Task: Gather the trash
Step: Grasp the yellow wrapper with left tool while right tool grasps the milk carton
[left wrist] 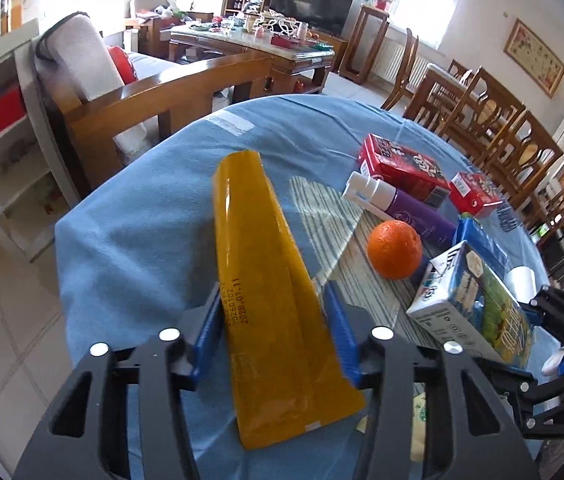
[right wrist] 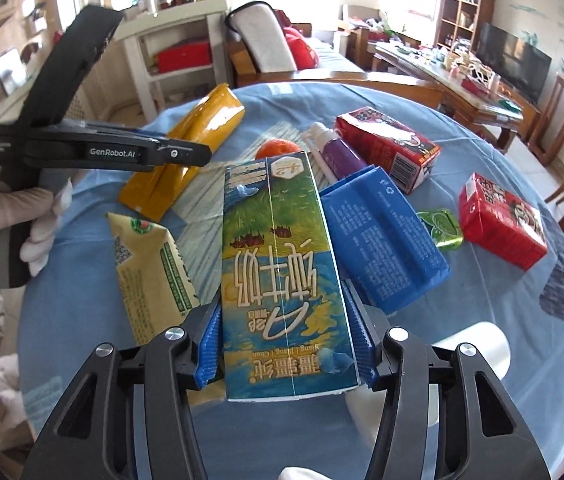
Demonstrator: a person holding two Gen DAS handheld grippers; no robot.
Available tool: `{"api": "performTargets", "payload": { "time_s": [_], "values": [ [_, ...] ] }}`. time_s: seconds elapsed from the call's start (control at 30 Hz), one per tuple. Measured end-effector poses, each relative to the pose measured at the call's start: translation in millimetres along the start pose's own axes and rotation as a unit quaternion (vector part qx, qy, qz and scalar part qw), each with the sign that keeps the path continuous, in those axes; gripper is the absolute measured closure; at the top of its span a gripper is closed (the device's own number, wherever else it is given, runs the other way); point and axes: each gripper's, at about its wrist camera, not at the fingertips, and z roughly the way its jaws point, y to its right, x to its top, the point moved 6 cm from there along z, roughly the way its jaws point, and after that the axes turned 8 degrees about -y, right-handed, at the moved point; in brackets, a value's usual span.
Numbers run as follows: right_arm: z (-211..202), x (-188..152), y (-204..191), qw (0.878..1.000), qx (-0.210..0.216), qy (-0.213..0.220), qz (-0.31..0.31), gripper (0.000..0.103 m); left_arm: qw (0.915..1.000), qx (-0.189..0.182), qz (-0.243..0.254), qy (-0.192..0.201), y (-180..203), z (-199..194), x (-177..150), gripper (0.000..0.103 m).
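Left wrist view: left gripper (left wrist: 274, 332) clamps the yellow pouch (left wrist: 266, 280), near side of the blue-clothed table (left wrist: 130, 240). Right gripper (right wrist: 284, 340) squeezes the milk carton (right wrist: 282, 280), blue pack (right wrist: 382, 236) just right, orange (right wrist: 276, 148) beyond.

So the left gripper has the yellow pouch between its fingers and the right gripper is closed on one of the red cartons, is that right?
Not quite. The left gripper does have the yellow pouch between its fingers, but the right gripper is closed on the blue and green milk carton, not a red one. The right wrist view shows both red cartons lying untouched on the table.
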Motion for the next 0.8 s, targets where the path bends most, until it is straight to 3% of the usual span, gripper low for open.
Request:
{"api": "performTargets", "payload": {
  "time_s": [0.17, 0.8],
  "values": [
    [-15.0, -3.4, 0.5, 0.999, 0.01, 0.026, 0.031, 0.052, 0.9998, -0.015, -0.002, 0.015, -0.4, -7.5, -0.5, 0.065],
    [-95.9, -61.5, 19.3, 0.988, 0.017, 0.096, 0.116, 0.052, 0.9935, -0.027, 0.057, 0.095, 70.4, -73.3, -9.4, 0.065]
  ]
}}
